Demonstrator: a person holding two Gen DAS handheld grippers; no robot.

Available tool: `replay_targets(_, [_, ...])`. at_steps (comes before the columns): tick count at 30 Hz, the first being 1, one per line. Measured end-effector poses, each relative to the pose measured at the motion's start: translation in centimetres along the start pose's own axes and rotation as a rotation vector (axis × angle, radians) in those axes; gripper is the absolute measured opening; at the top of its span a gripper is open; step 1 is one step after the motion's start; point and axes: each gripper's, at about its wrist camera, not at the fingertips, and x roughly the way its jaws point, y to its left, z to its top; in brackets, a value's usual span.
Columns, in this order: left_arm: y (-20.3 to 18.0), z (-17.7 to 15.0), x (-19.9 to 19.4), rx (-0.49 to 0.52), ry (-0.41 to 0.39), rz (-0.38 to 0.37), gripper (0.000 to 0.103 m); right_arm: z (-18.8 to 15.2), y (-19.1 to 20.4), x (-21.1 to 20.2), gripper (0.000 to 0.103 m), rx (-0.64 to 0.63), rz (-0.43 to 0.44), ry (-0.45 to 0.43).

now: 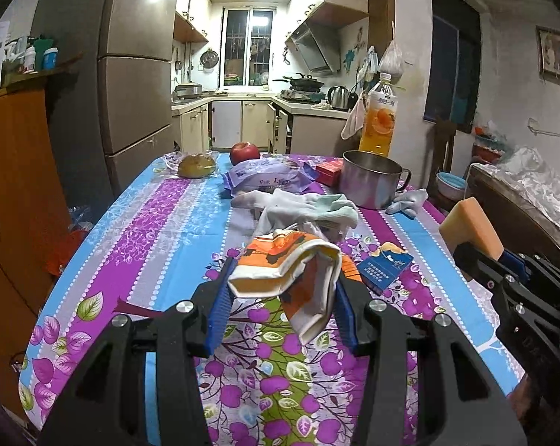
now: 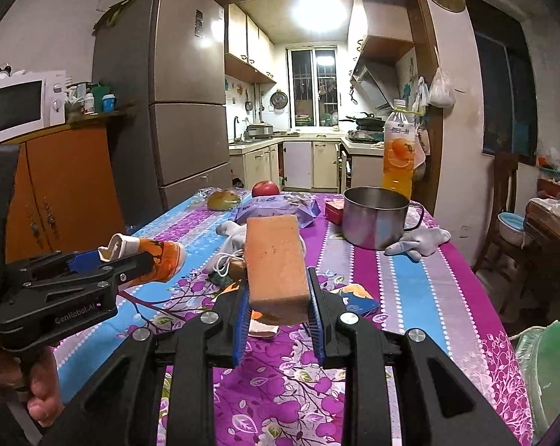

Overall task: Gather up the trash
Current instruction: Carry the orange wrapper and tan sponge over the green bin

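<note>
Black-armed, blue-padded, the left gripper [image 1: 280,297] clamps a crumpled orange-and-white carton [image 1: 291,271] above the flowered tablecloth [image 1: 161,230]. To its right, the right gripper [image 2: 278,316] squeezes a porous orange sponge block [image 2: 274,267]. Farther off lie limp white gloves [image 1: 302,208] beside a steel pot [image 1: 369,182].

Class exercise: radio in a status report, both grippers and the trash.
Left gripper shut on crumpled orange packet. Right gripper shut on sponge. Both held above the table.
</note>
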Motion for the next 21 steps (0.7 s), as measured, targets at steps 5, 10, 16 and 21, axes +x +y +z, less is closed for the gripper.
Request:
replay_targets(5, [-1.4,0.4,-0.1,0.011,-0.010,-0.019,0.046,0.3,-0.8,-0.8,0.028,0.005,-0.024,-0.006])
replay_targets(10, [-4.1,0.9,0.0,0.036,-0.020,-0.062,0.047,0.5,-2.6,-2.0,0.028,0.018,-0.071,-0.005])
replay_targets(16, [-8.7,1.6,0.4,0.076,-0.025,-0.137,0.047,0.9,-6.6,-4.4,0.028,0.045,-0.156,-0.007])
replay_targets(21, [-13.2,2.1,1.0,0.115,-0.020,-0.204,0.047,0.7,-10.9,-6.4,0.028,0.083,-0.214,-0.002])
